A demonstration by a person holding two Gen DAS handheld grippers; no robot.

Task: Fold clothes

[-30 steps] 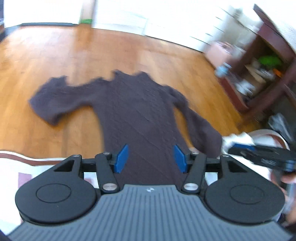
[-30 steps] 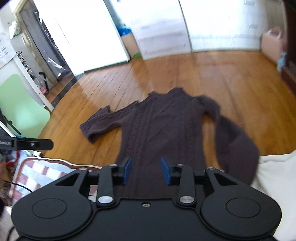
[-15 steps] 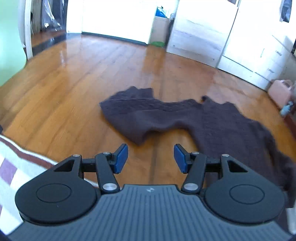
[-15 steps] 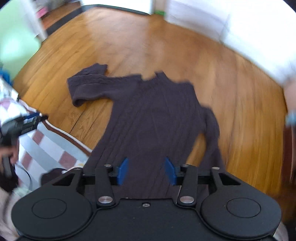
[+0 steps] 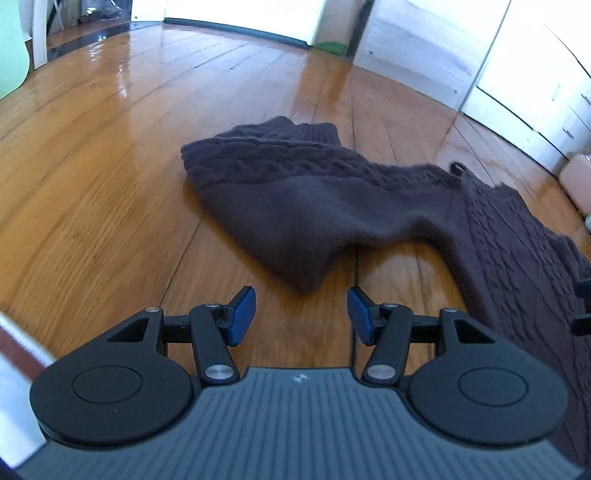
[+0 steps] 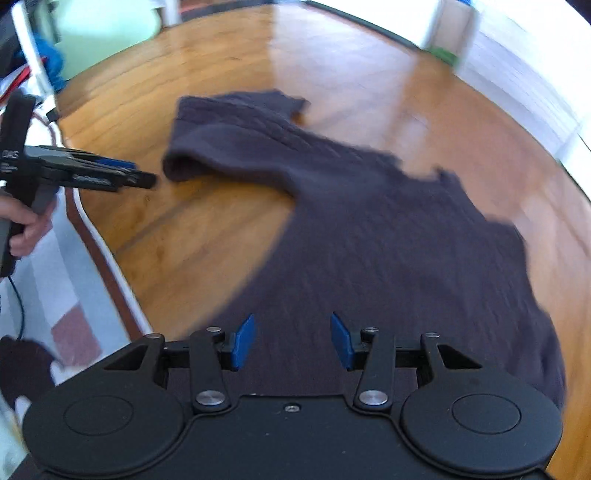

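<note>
A dark purple cable-knit sweater (image 5: 498, 236) lies flat on the wooden floor (image 5: 92, 166). Its left sleeve (image 5: 295, 199) stretches toward me in the left wrist view. My left gripper (image 5: 301, 314) is open, low over the floor, just short of the sleeve's cuff. In the right wrist view the sweater (image 6: 388, 240) fills the middle, and my right gripper (image 6: 291, 341) hangs open above its body with nothing between the blue pads. The left gripper (image 6: 122, 173) shows at the left there, held by a hand (image 6: 26, 225), pointing at the sleeve (image 6: 229, 147).
A checked red and white blanket (image 6: 66, 295) lies along the near left edge of the floor. White cabinet doors (image 5: 417, 48) line the far wall. A pink box (image 5: 576, 181) stands at the far right. A green panel (image 6: 107, 29) stands at the back left.
The left gripper has moved closer to the left sleeve and lower to the floor. The right gripper has swung left and down over the sweater's body. Both stay open.
</note>
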